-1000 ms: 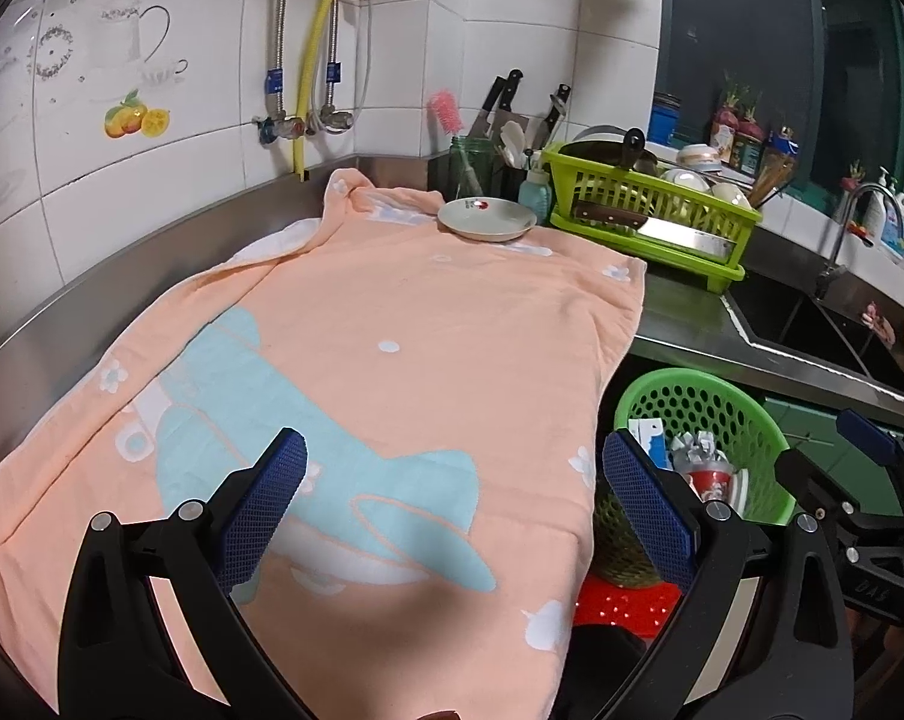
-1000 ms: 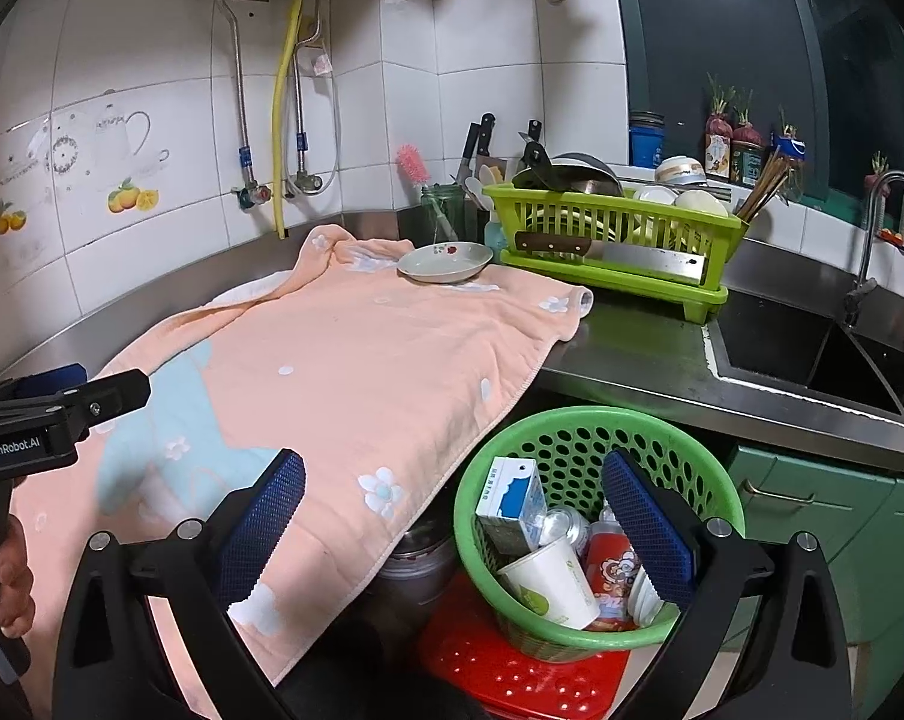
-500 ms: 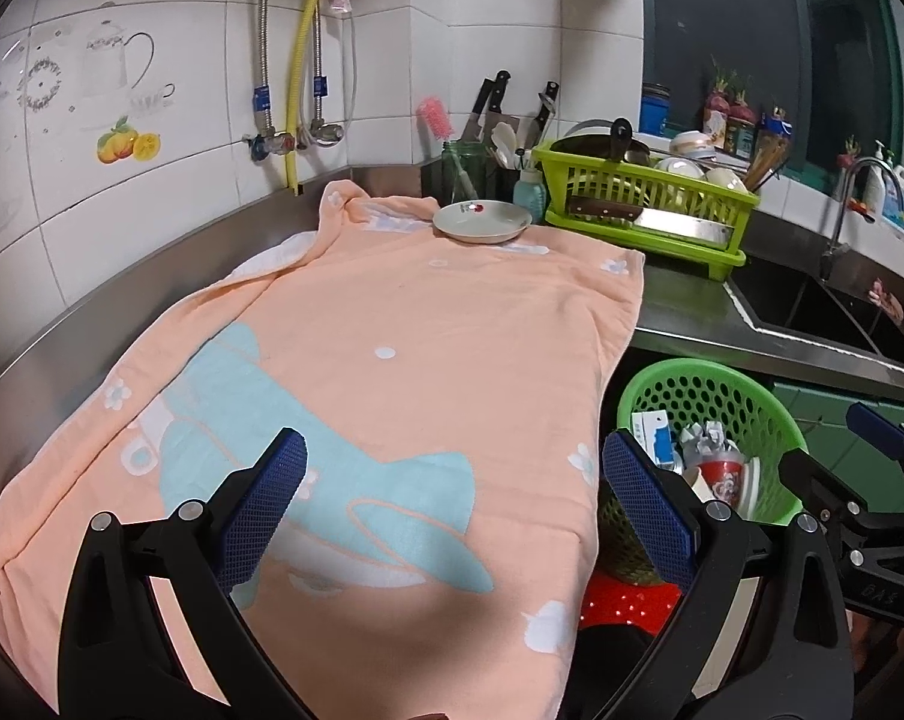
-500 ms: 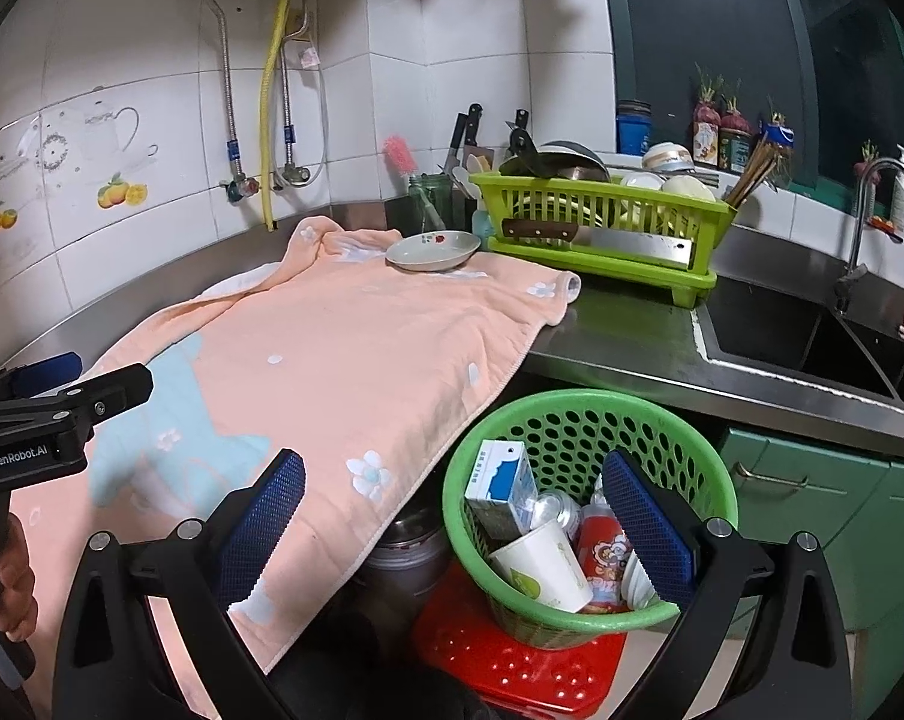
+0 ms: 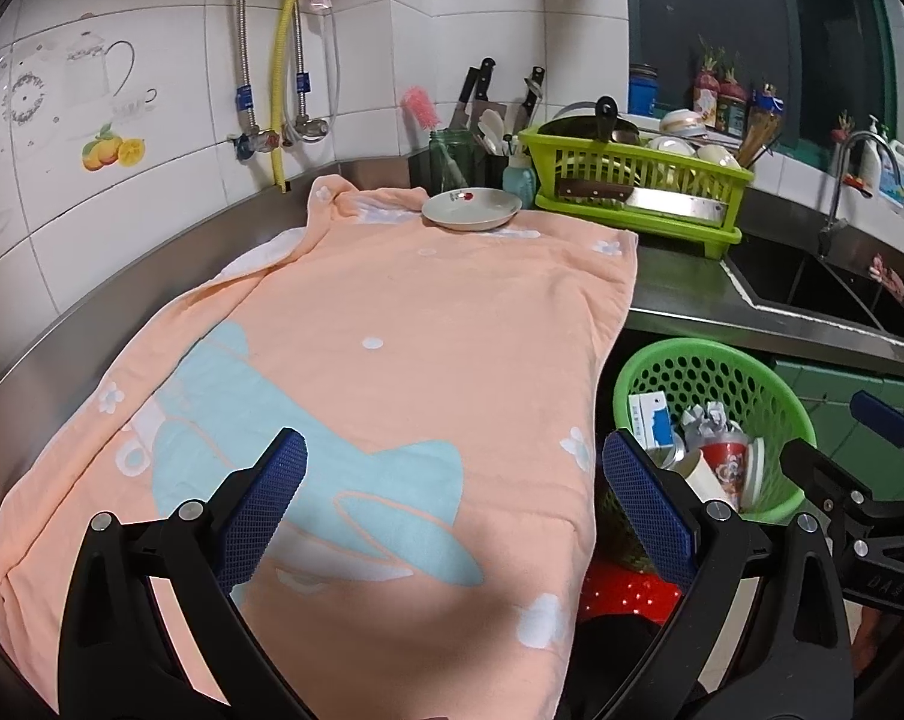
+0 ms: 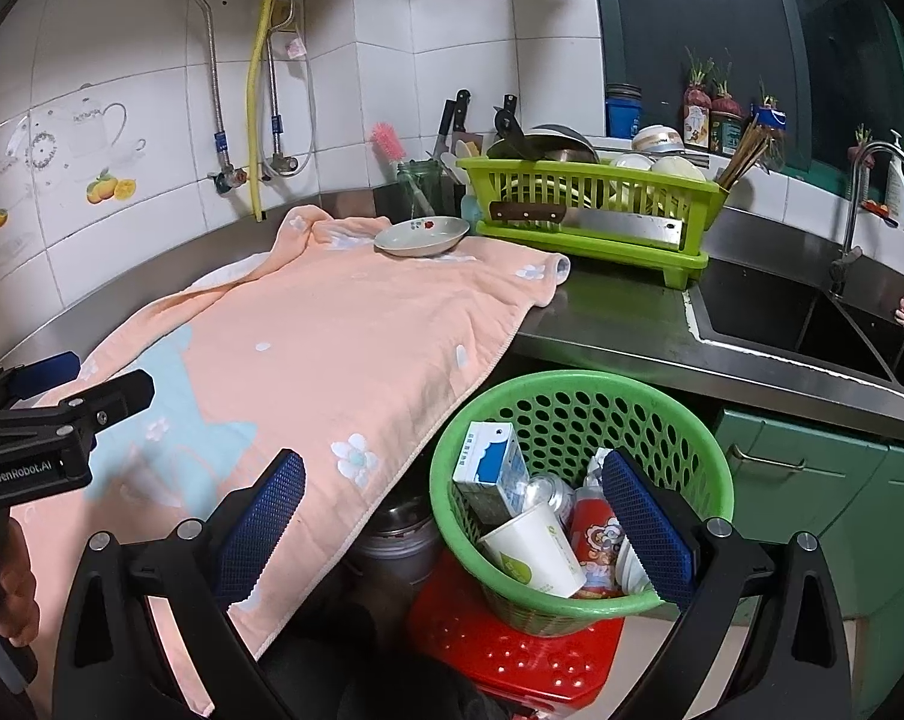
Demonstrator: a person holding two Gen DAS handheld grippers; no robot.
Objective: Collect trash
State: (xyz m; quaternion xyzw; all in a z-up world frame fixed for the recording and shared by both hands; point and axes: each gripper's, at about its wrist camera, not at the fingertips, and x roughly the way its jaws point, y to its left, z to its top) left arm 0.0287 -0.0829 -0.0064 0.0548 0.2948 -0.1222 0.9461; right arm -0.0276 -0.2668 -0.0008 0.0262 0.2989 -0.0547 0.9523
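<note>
Perforated green plastic basket (image 6: 577, 420), round.

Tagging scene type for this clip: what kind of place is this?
A home kitchen, most likely: steel sink with faucet, green dish rack holding dishes and a cleaver, knife block against the tiled wall.

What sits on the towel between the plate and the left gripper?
Nothing: in the left wrist view, the peach towel lies bare from the plate to the open left gripper.
</note>
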